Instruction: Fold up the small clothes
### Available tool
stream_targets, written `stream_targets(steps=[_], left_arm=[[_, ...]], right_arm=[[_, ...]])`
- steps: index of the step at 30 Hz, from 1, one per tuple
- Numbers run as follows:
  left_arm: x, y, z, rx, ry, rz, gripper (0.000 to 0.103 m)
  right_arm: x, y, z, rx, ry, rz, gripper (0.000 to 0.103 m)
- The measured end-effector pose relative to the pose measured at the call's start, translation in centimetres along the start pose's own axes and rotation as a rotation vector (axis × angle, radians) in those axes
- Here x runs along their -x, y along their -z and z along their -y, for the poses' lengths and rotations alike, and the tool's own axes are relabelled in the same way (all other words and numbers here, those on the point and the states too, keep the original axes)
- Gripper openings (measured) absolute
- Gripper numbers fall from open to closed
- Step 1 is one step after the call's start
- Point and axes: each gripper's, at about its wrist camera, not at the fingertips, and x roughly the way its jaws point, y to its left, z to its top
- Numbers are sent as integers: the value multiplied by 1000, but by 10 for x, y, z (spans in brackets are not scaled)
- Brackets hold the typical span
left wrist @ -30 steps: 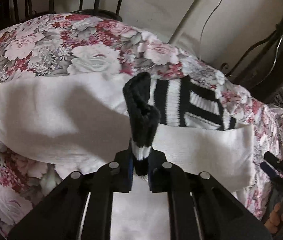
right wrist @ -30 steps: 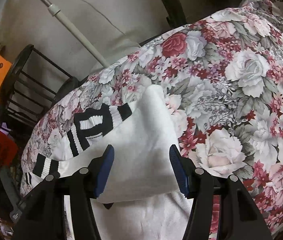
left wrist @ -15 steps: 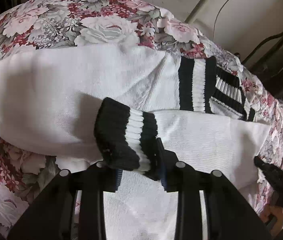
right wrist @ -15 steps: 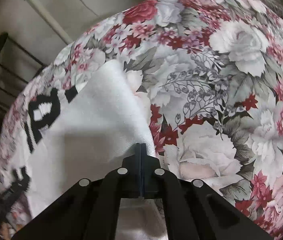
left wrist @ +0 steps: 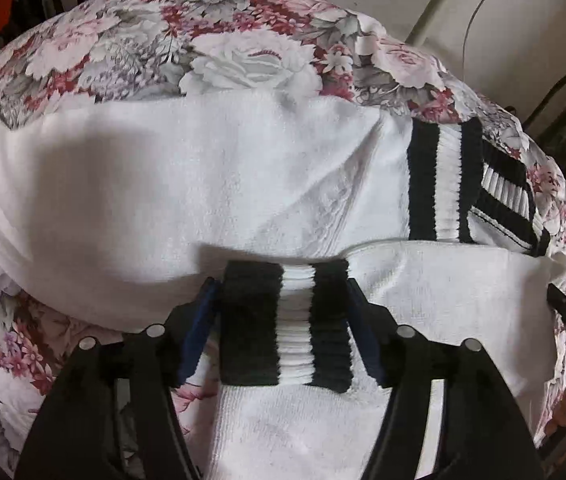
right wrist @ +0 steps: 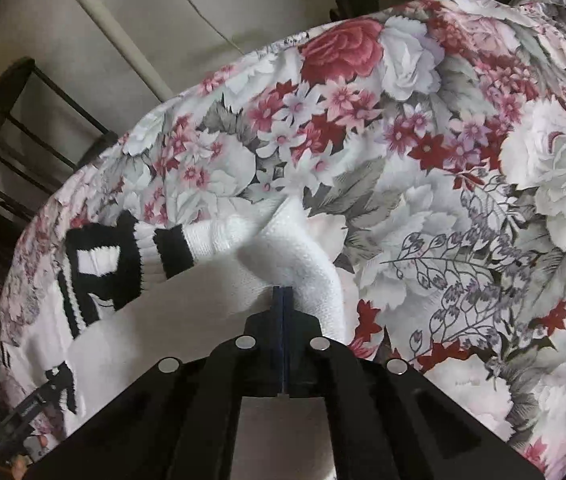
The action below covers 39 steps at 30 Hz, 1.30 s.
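the white sock lies mid-frame on the floral cloth, soft, light, floppy. left gripper, jaws just opening, straddles the striped cuff loosely; right gripper is pinched tight on the sock's edge, a good hold.

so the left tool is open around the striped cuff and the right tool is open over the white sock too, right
Not quite. The left tool is open, its jaws just parted, with the striped cuff lying between them. But the right tool is not open: the right wrist view shows its jaws shut, pinching a fold of the white sock on the floral cloth.
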Motion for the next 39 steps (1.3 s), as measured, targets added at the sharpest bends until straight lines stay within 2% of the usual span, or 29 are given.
stream_targets(steps=[1,3,5,6,8,10,14,16,19,21,24,27,29,30,31,33,35,36,37,39], left_arm=[[4,-1,0,3,1,11,62],[20,-4,-5,37,34,61,62],[28,-8,-8,58,54,79,63],[29,-9,-10,62,59,74,64],[21,-8,-9,53,47,30,65],[3,-1,-10,35,19,-39,66],[3,1,-1,-21,-27,-25,69],[12,-2,-3,11,-3,9,69],[28,-7,-13,50,22,50,69],[27,-8,-15,44,4,37,69],[6,1,-15,13,-38,-45,74],[8,6,-7,-64,-102,-22,79],[13,6,-7,-46,-88,-26,79],[19,5,-10,-26,-65,-24,79],[26,3,-15,-4,-35,-16,79],[33,2,-24,-1,-41,-8,79],[28,6,-34,-13,-96,-40,79],[27,9,-43,-1,-98,-54,80],[28,13,-56,46,-50,-68,80],[35,15,-72,101,-1,-81,80]], right_arm=[[8,-2,-1,6,1,21,6],[28,-6,-6,18,-6,93,12],[35,-10,-11,20,-25,132,37],[31,-15,-13,30,6,143,54],[13,-23,-12,34,54,102,53],[-10,-26,7,-41,30,54,47],[-4,-32,13,-43,10,73,41],[16,-37,17,-77,-36,112,40],[32,-38,13,-85,-73,107,41],[39,-29,6,-57,-57,94,41],[39,-2,-5,-40,-33,54,41],[27,29,-6,14,37,-30,41],[26,39,-11,64,87,-20,34],[36,41,-15,66,118,11,35],[48,43,-20,75,115,38,36],[64,51,-36,127,80,58,37],[60,62,-46,175,85,15,44],[46,71,-43,198,106,-62,52],[31,79,-44,215,116,-123,53],[32,86,-45,258,153,-103,52]])
